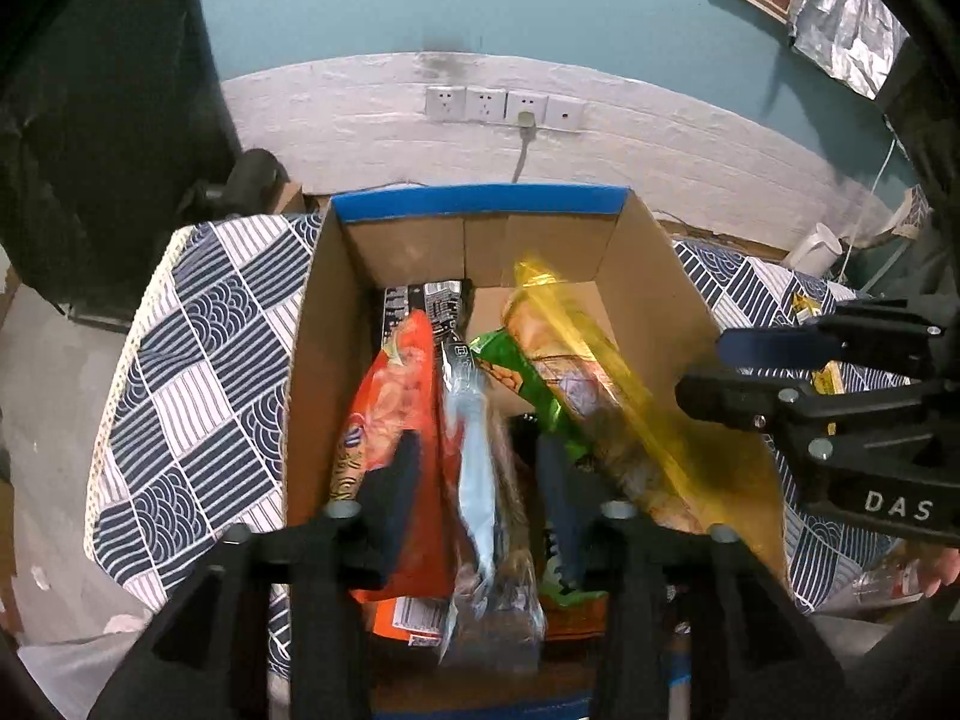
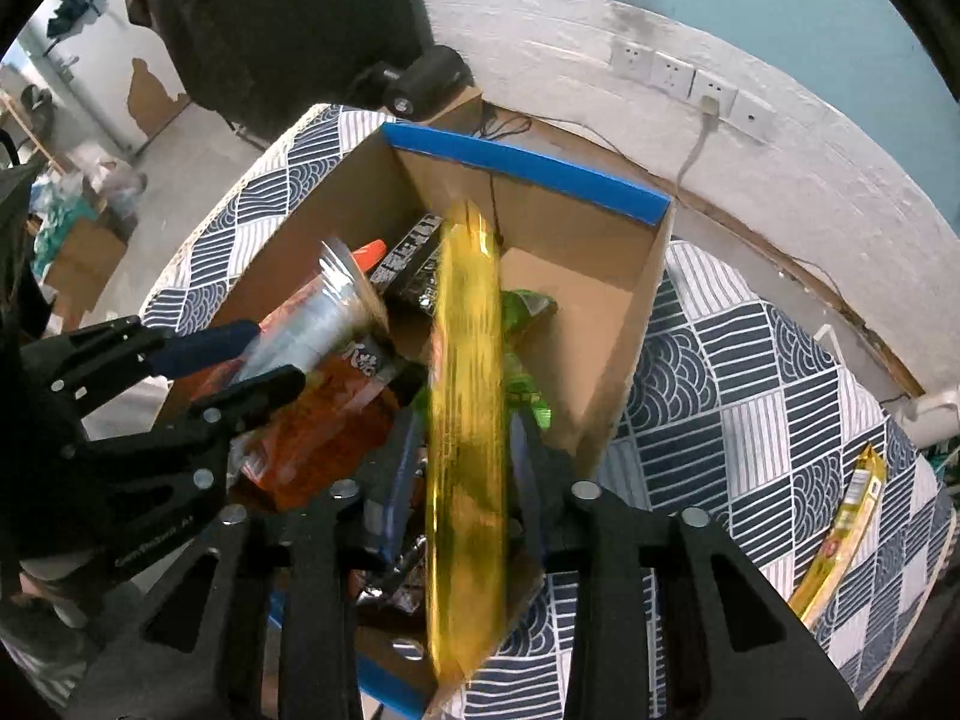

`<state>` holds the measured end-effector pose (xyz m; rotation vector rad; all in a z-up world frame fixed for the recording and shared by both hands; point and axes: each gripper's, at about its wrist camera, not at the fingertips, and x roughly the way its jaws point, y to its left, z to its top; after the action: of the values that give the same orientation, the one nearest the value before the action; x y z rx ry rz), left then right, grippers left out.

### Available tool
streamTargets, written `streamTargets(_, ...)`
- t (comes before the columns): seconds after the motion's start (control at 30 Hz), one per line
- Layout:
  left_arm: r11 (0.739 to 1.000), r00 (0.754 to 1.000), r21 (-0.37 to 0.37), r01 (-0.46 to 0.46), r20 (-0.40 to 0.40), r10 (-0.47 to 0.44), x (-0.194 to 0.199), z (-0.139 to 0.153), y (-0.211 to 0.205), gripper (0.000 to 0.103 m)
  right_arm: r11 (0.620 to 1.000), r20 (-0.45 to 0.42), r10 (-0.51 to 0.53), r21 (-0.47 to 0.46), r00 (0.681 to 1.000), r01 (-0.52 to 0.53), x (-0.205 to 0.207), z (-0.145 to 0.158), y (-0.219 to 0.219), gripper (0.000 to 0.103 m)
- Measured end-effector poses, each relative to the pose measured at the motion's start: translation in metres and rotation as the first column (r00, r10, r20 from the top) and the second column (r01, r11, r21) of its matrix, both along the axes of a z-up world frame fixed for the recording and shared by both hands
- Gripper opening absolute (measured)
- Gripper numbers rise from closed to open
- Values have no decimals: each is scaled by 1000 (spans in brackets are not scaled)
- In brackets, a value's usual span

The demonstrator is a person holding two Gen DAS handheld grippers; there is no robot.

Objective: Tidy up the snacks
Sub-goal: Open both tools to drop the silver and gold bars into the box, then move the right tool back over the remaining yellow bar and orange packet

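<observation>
An open cardboard box with a blue taped rim stands on a patterned tablecloth. Inside it stand an orange bag, a black packet, and a green packet. My left gripper reaches into the box with its jaws open. A blurred silver-blue packet hangs loose between them. My right gripper is open over the box's right side. A blurred yellow packet stands edge-on between its fingers, with narrow gaps to the pads.
A second yellow packet lies on the tablecloth right of the box. Behind the box, a white brick wall carries sockets with a plugged cable. A dark object sits behind the box's left corner. Bare floor lies left.
</observation>
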<state>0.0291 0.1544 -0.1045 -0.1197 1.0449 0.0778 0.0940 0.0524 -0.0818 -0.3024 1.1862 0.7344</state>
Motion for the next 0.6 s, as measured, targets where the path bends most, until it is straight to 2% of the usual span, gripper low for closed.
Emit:
streamTargets(0.03, 1000, 1000, 14, -2, 9, 1, 0, 2, -1, 62, 1000, 6, -6, -2, 1000, 6, 0, 2, -1, 46)
streamTargets(0.2, 1000, 1000, 12, 4, 24, -4, -1, 9, -4, 63, 1000, 26, -21, 7, 999, 21, 2, 12, -12, 51)
streamTargets(0.27, 1000, 1000, 14, 10, 28, -11, -2, 11, -7, 63, 1000, 39, -24, 6, 999, 24, 1, 16, -16, 55)
streamTargets(0.6, 997, 996, 37, 65, 52, -67, -6, 28, -31, 64, 999, 83, -43, -16, 996, 45, -3, 27, -48, 60)
